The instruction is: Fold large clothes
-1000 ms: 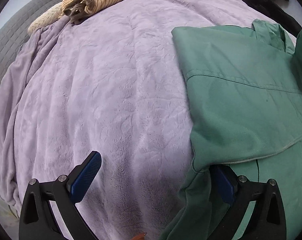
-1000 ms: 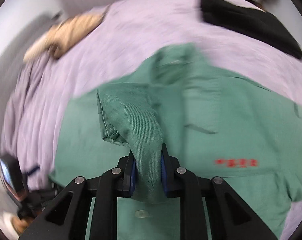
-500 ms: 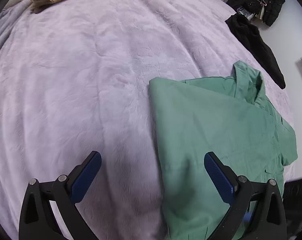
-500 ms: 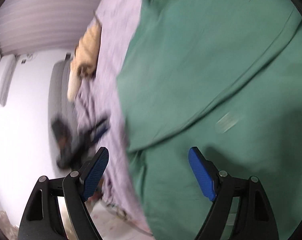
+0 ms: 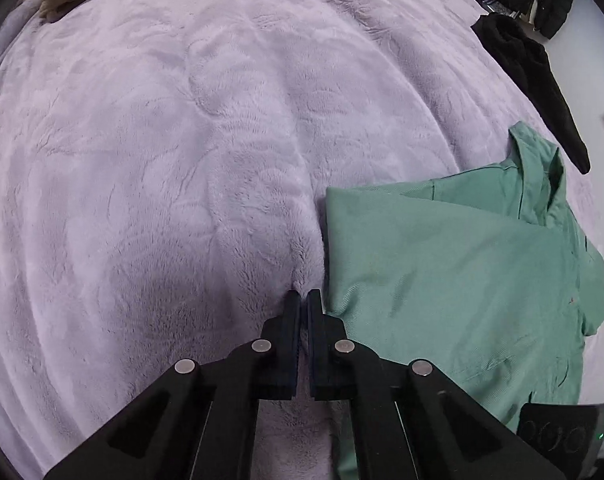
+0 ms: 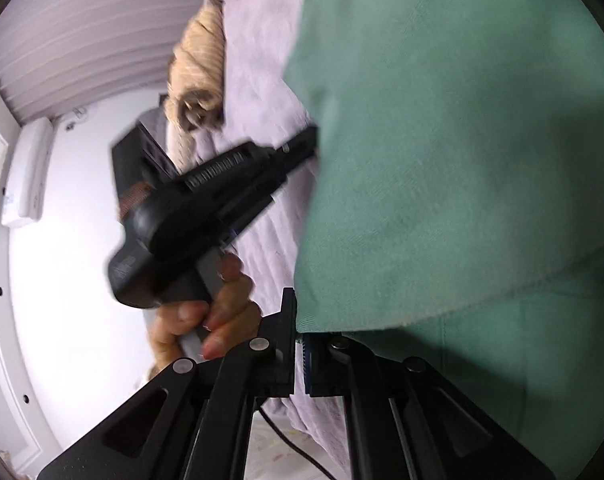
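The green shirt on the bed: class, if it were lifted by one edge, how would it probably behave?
The green shirt would probably flop and drape, since it already lies in soft folded layers. It looks light for its size: thin woven cloth, flat on the lilac blanket. It likely won't slide easily, as that plush pile should drag on it.

Green collared shirt [image 5: 454, 280], woven cotton-like cloth, lying flat on lilac plush bedspread [image 5: 162, 160], one side folded inward over the body, straight folded edge on the left, collar toward the far end, lower corner edge [image 6: 302, 320] between right gripper's pads
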`<state>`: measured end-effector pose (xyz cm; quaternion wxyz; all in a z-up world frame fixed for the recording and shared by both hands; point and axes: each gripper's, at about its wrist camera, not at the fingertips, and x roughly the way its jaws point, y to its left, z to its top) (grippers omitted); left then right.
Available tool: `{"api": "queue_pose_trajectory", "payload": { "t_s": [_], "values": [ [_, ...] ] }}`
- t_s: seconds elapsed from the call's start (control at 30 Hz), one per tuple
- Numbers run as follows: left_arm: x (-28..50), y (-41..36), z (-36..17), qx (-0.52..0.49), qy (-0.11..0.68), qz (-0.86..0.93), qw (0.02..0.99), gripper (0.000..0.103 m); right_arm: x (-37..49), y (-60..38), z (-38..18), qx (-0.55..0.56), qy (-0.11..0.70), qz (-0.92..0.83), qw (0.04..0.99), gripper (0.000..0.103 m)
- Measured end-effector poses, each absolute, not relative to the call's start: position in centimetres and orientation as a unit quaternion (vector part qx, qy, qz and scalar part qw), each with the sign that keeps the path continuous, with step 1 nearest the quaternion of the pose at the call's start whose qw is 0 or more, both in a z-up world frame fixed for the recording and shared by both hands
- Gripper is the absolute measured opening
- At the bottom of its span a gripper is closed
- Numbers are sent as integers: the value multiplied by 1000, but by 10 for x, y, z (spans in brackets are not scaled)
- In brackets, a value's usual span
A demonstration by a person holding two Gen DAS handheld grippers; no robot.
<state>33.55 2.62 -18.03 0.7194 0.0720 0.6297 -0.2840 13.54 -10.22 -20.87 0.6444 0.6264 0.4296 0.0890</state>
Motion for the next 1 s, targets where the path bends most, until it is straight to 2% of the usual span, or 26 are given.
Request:
{"api": "queue_pose_trajectory", "payload": {
  "t_s": [0.07, 0.13, 0.2, 0.27, 0.3, 0.33, 0.47, 0.63, 0.67, 0.7, 0.73, 0.87, 0.93, 1.0],
  "values": [
    [332, 25, -183, 67, 629, -277, 724, 4, 139, -90, -229, 577, 499, 49, 645, 3],
    [328, 22, -180, 72, 622, -275, 730, 4, 132, -88, -235, 575, 510, 53, 637, 4],
    [323, 19, -172, 84, 615, -275, 735, 4, 119, -94, -223, 567, 529, 69, 628, 18],
    [322, 18, -158, 92, 602, -277, 743, 4, 100, -106, -200, 540, 527, 75, 652, 59],
    [319, 18, -149, 99, 591, -274, 752, 4, 86, -119, -185, 521, 518, 62, 675, 68],
    [313, 17, -139, 106, 576, -272, 763, 4, 69, -136, -168, 498, 504, 30, 705, 70],
    [303, 16, -119, 94, 564, -282, 770, 4, -1, -232, -131, 457, 451, -155, 751, 70],
    [284, 28, -136, 116, 580, -267, 761, 4, -43, -321, -147, 468, 433, -293, 712, 70],
    [280, 23, -143, 124, 581, -261, 761, 4, -41, -329, -154, 477, 435, -287, 708, 63],
    [278, 18, -149, 139, 576, -254, 765, 4, -30, -333, -154, 476, 441, -279, 708, 48],
    [276, 16, -155, 158, 569, -247, 769, 4, -23, -334, -152, 460, 452, -266, 717, 5],
    [281, 1, -173, 188, 562, -222, 774, 4, -10, -337, -135, 367, 464, -260, 763, 7],
    [281, 3, -167, 182, 570, -215, 772, 4, -14, -352, -156, 386, 484, -272, 736, 10],
    [277, 9, -154, 192, 577, -202, 767, 5, -20, -350, -158, 441, 465, -266, 720, 13]
  ]
}}
